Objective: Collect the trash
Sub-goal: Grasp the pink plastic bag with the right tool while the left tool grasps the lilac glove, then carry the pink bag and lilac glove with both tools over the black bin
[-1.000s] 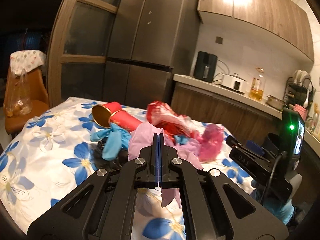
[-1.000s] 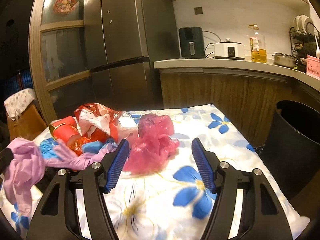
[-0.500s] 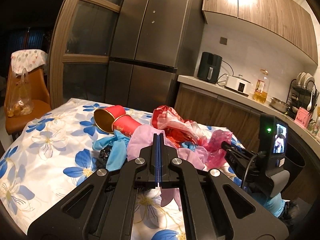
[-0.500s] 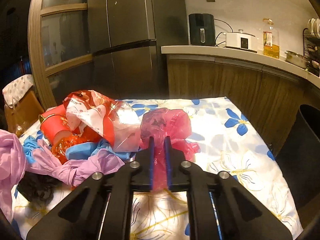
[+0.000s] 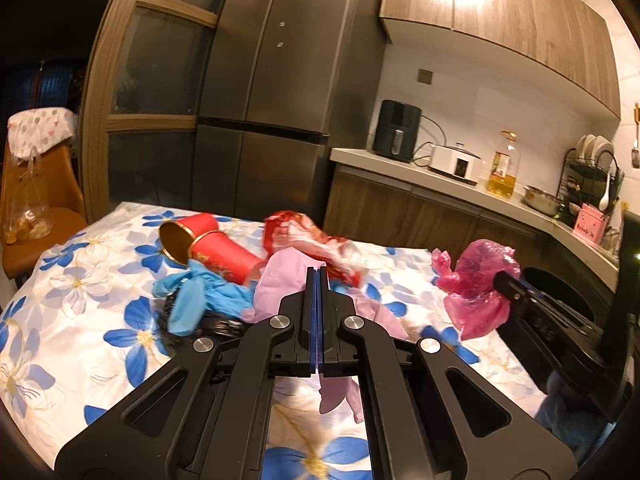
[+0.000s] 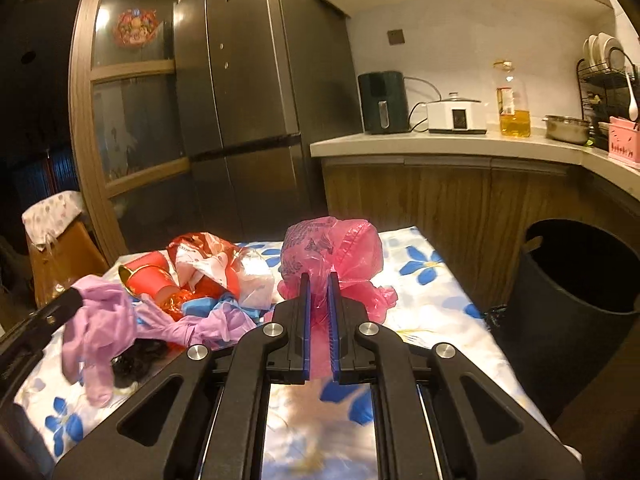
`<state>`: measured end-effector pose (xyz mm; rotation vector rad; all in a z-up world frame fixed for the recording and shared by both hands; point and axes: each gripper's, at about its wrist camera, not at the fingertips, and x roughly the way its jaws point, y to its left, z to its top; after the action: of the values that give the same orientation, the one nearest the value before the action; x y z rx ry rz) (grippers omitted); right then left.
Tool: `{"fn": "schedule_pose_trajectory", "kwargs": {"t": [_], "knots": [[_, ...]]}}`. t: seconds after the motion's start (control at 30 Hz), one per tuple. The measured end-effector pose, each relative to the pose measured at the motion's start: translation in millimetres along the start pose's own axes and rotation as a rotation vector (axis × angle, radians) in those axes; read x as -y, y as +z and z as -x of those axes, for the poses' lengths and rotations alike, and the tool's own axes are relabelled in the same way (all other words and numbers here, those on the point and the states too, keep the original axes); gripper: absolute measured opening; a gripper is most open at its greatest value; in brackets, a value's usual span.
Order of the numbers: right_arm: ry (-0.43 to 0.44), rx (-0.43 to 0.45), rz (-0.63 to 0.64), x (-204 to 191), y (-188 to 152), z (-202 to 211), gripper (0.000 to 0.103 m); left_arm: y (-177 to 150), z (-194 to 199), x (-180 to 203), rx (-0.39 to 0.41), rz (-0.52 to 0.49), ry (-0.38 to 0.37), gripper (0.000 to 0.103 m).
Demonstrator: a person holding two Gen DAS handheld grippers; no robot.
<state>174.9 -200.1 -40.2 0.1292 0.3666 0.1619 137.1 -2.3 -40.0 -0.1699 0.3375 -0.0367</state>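
Pink bag point(image 6: 330, 256) is clamped in my right fingers point(image 6: 319, 312), purple glove point(image 5: 280, 280) in my left point(image 5: 317, 316); next, carry both to the bin point(image 6: 580, 280) at three o'clock.

Each hand-held gripper is a matte black frame of two angled arms with long cut-out slots. On the left hand-held gripper point(image 5: 317, 280), four round silver screw heads sit across the linkage, and thin blue pads line the inner faces of its black fingers point(image 5: 325, 300). The right hand-held gripper point(image 6: 319, 292) has the same black build, four silver screws, and ribbed blue pads on its fingers point(image 6: 305, 312). At 3 o'clock in the left view its black body appears side-on.
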Motion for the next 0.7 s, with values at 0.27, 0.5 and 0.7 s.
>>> {"fn": "schedule_pose_trajectory", "kwargs": {"t": [0.27, 0.5, 0.7], "knots": [[-0.031, 0.047, -0.007, 24.2, 1.7, 40.9, 0.008, 1.9, 9.4, 39.9, 0.012, -0.047, -0.070, 0.000], [-0.092, 0.083, -0.017, 51.2, 3.9, 64.1, 0.008, 2.8, 5.3, 80.8, 0.010, -0.080, -0.144, 0.000], [-0.152, 0.113, -0.043, 80.0, 9.1, 78.7, 0.008, 3.6, -2.0, 123.0, 0.008, -0.126, -0.209, 0.000]]}}
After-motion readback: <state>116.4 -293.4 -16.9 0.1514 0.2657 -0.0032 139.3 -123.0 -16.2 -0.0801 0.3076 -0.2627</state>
